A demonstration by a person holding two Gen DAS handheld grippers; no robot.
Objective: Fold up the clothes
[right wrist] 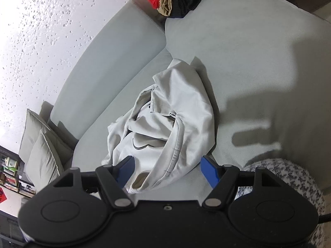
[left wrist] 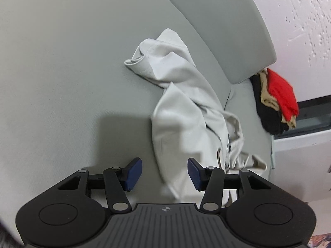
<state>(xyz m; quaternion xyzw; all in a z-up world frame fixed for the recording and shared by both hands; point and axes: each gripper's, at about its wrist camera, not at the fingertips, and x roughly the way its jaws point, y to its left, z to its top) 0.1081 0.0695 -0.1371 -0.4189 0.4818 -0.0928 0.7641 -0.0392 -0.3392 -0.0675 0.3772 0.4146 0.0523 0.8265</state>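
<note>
Left wrist view
garment: a pale grey sweatshirt point(left wrist: 186, 103), crumpled on the sofa seat point(left wrist: 72, 82), near the backrest point(left wrist: 217, 24)
long axis: from the cuffed sleeve end point(left wrist: 134, 61) near mid-seat towards the seat's near edge; blurred close to the camera
left gripper point(left wrist: 164, 173): released, blue pads apart; a fold lies between them, but no pad presses it
pile: red, tan and black clothes point(left wrist: 277, 103) at the seat's far end

Right wrist view
garment: the same sweatshirt point(right wrist: 165, 119), bunched mid-seat, ribbed band nearest the camera
handling: I judge it soft, light and limp, prone to sag and to slide on itself
hold: probably a ribbed band or cuff, where the cloth is thickest
right gripper point(right wrist: 167, 169): released, jaws wide, straddling the near edge without pinching
beside: cushions point(right wrist: 43, 140) at the backrest's end
</note>
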